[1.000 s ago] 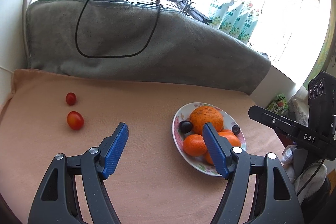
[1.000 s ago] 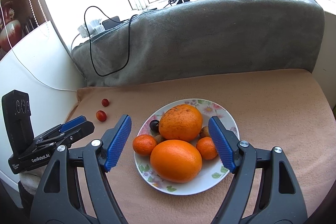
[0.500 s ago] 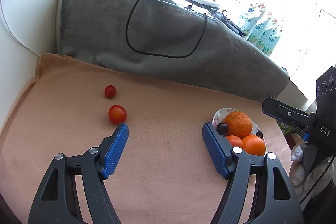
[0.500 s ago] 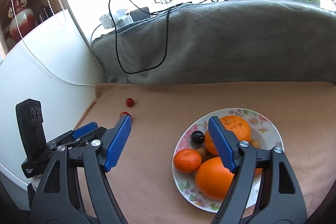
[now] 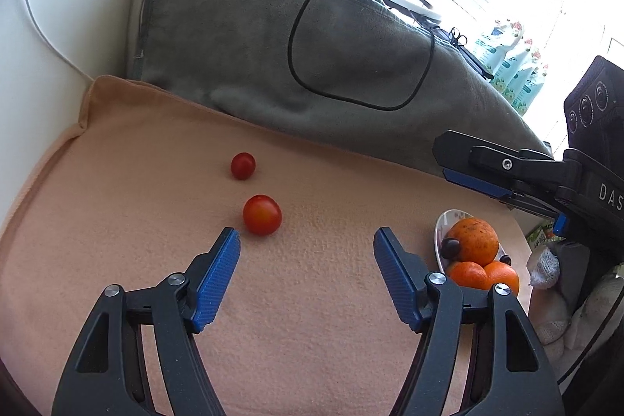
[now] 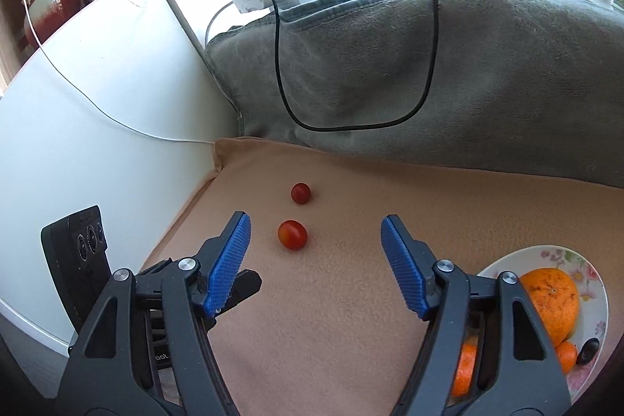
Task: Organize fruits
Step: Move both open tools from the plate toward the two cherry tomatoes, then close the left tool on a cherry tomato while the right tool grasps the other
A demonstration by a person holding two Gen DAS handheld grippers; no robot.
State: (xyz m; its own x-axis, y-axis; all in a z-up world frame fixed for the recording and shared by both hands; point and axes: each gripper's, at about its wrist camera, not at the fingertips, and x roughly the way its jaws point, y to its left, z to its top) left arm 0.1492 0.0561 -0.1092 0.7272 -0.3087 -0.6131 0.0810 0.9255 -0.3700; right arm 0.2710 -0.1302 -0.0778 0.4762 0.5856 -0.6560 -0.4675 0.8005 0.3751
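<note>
I am bringing the left hand-held gripper in with its jaws apart and nothing between them; they have just been closing a little. The right hand-held gripper is also standing apart and empty, its jaws likewise just narrowing. Two tomatoes are lying loose on the peach cloth covering the desk, well apart from the plate of oranges. The nearer tomato is sitting just beyond my left gripper's left fingertip; the far tomato is lying near it, on the side away from the plate. I am judging both as light, smooth and soft-skinned, likely to roll on the cloth and to bruise under a hard squeeze. The nearer one is looking slightly egg-shaped, its long axis lying roughly towards the plate, so I would pinch it gently across its short middle. The far one is looking round, with no clear axis.
</note>
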